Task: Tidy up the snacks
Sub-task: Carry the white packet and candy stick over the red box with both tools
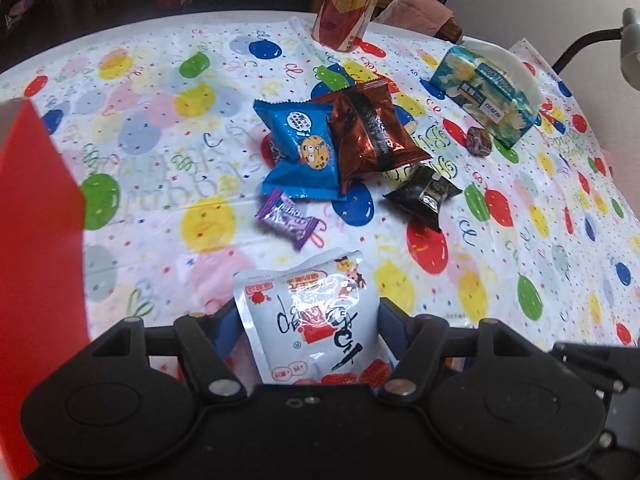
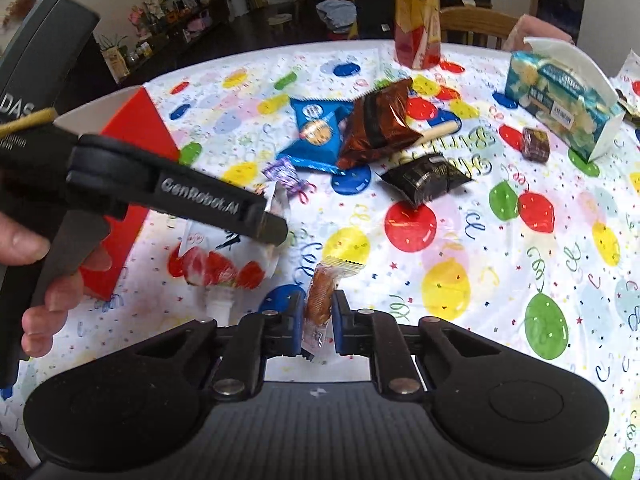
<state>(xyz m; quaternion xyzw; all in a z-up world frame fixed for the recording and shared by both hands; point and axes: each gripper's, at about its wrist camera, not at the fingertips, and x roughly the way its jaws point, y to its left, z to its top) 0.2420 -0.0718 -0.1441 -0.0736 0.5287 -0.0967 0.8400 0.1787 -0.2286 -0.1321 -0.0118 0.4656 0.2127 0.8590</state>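
Note:
My left gripper (image 1: 310,322) is shut on a white strawberry drink pouch (image 1: 312,316), held above the balloon tablecloth; the same pouch (image 2: 224,256) hangs under the left gripper's finger (image 2: 224,208) in the right wrist view. My right gripper (image 2: 318,312) is shut on a small clear-wrapped brown pastry (image 2: 320,292). Loose on the table lie a blue cookie packet (image 1: 300,152), a brown foil packet (image 1: 372,132), a black packet (image 1: 424,196), a purple candy (image 1: 286,216) and a dark round candy (image 1: 478,142). A red box (image 1: 36,216) stands at the left.
A teal tissue pack (image 1: 484,96) sits at the back right and a yellow-red drink bottle (image 1: 348,4) at the far edge. A wooden chair (image 2: 476,26) stands behind the table. A person's hand (image 2: 36,280) holds the left gripper's handle. A lamp (image 1: 628,48) is at the right.

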